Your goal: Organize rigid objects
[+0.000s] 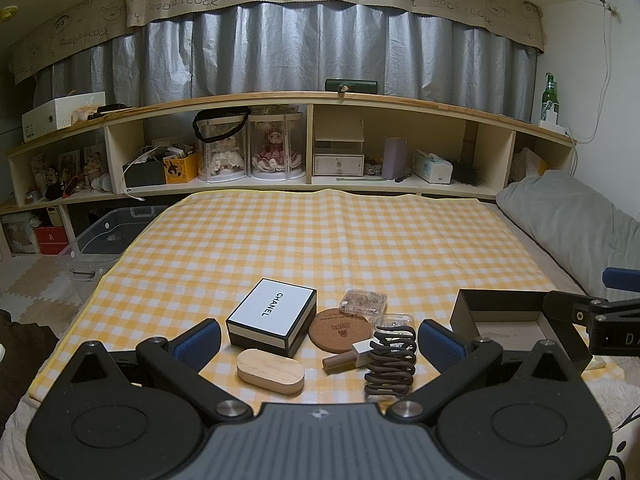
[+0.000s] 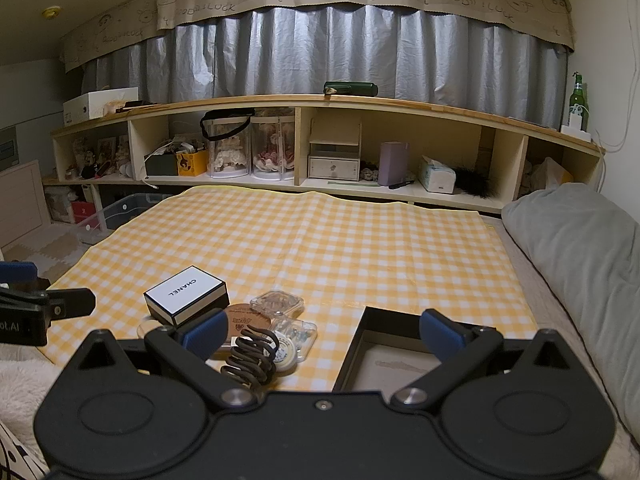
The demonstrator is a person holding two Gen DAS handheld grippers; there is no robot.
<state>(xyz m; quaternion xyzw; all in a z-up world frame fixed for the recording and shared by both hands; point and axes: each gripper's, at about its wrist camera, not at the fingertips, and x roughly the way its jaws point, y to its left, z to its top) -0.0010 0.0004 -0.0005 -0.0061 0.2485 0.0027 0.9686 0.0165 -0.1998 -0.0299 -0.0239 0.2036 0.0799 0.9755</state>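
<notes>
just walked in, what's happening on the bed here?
A person holds two handheld grippers over a yellow checked cloth. Both the left gripper and the right gripper are open and hold nothing. A white box, cork coaster, wooden oval block, dark hair claw and clear cases sit clustered, untouched. An open black tray waits to their right, apparently empty.

Smooth wooden block (image 1: 270, 371), matt cork coaster (image 1: 341, 328), checked cloth (image 1: 320, 240).

Ahead of my jaws a long wooden shelf (image 1: 312, 100) runs under grey curtains (image 1: 300, 48); grey pillow (image 2: 580, 240) right.
</notes>
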